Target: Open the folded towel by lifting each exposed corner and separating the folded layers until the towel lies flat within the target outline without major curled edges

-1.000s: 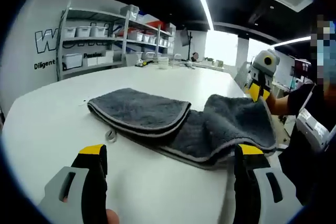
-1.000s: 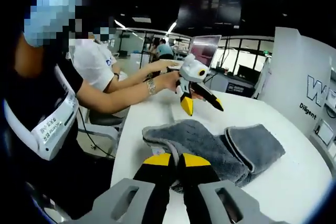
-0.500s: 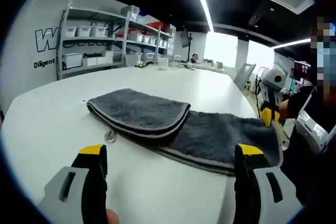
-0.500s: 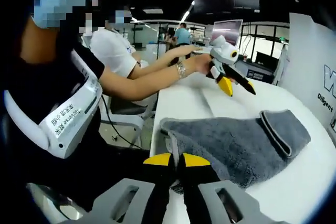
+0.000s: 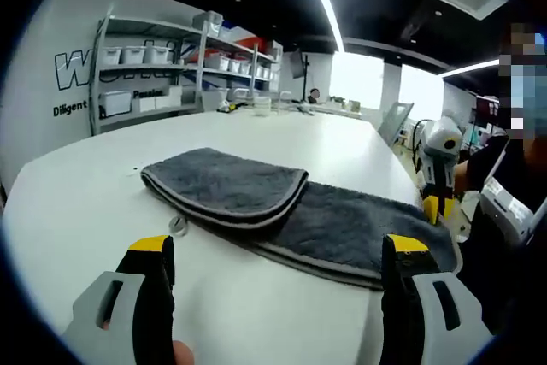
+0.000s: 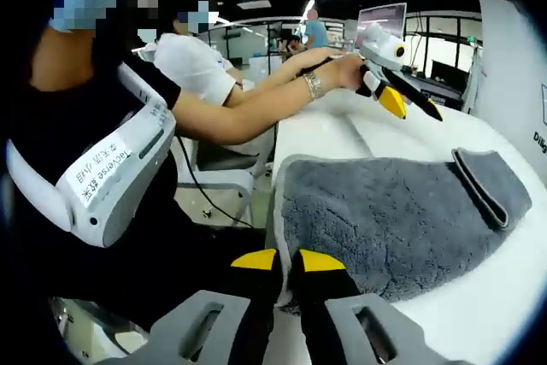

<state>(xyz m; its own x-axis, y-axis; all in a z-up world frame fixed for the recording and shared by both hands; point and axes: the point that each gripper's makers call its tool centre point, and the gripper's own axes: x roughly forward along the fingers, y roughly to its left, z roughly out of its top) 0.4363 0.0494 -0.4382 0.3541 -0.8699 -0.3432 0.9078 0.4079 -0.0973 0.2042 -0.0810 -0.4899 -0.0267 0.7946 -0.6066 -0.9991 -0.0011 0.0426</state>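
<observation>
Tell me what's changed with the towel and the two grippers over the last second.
The right gripper, shut on the grey towel, drew its raised, bunched layer out toward the table's edge, so that half now lies flat. The far fold stayed folded. The left gripper stayed open, off the towel.

The left gripper (image 5: 273,267) has grey plastic bodies with slot-shaped holes, and black fingers (image 5: 155,284) with yellow caps on the tips. The right gripper (image 6: 286,264) has the same grey bodies and black, yellow-tipped fingers (image 6: 320,273). The person wears a black short-sleeved top, a white harness (image 6: 111,179) with printed characters, and a metal wristwatch (image 6: 314,85).
</observation>
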